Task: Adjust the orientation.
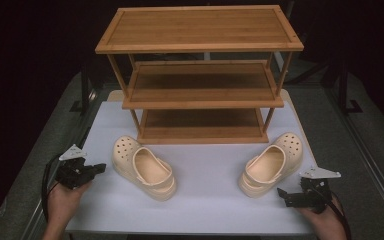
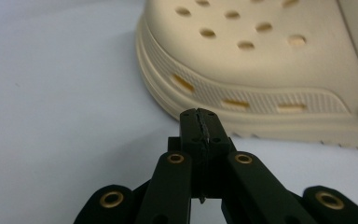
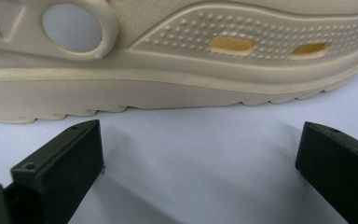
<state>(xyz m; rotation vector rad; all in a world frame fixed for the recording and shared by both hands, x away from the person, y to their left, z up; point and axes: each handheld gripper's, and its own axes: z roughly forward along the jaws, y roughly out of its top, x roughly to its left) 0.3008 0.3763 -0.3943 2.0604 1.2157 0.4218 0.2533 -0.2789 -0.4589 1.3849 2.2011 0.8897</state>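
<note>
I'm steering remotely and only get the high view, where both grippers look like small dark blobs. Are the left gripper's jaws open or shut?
Observer: In the left gripper view, the left gripper has its jaws pressed together, holding nothing.
Operator: And the right one?
Observer: The right gripper has its jaws wide apart, with bare white table between them.
Operator: What is it aimed at?
Observer: The side of the right clog, near the strap's round rivet, not touching it.
</note>
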